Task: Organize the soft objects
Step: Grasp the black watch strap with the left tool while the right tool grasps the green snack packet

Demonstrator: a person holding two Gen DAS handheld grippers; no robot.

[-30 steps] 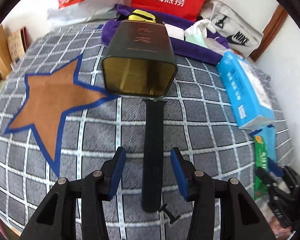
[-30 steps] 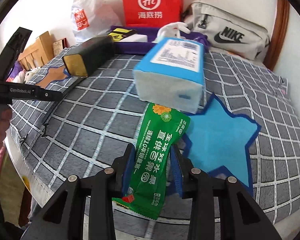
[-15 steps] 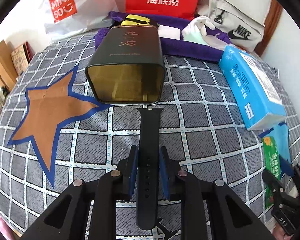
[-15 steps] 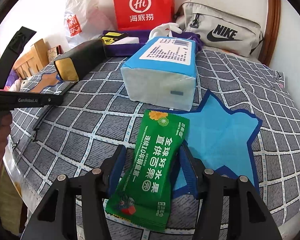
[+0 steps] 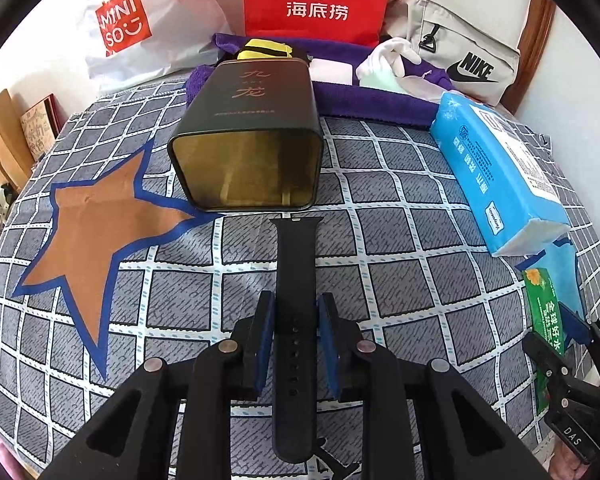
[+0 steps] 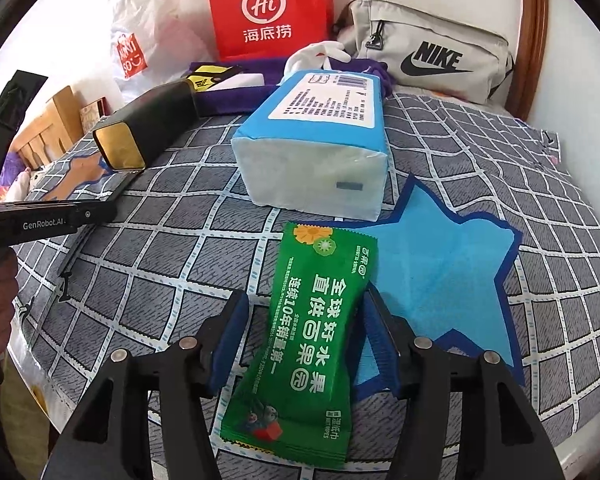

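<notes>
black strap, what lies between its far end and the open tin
Nothing: in the left wrist view only bare checked cloth separates the black strap from the open tin.

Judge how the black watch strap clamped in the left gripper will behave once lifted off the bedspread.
The black watch strap looks thin and rubbery, so its free end near the dark tin will probably droop. It seems light. The left gripper pinches its narrow edges, so it may twist or slip.

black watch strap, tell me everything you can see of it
The black watch strap looks like matte, rubbery silicone: one long flat band with a row of small adjustment holes and a connector lug at its far end. It lies flat on the grey checked bedcover, lengthwise toward the open mouth of the dark tin, just short of it. The left gripper is shut on its middle.
</notes>
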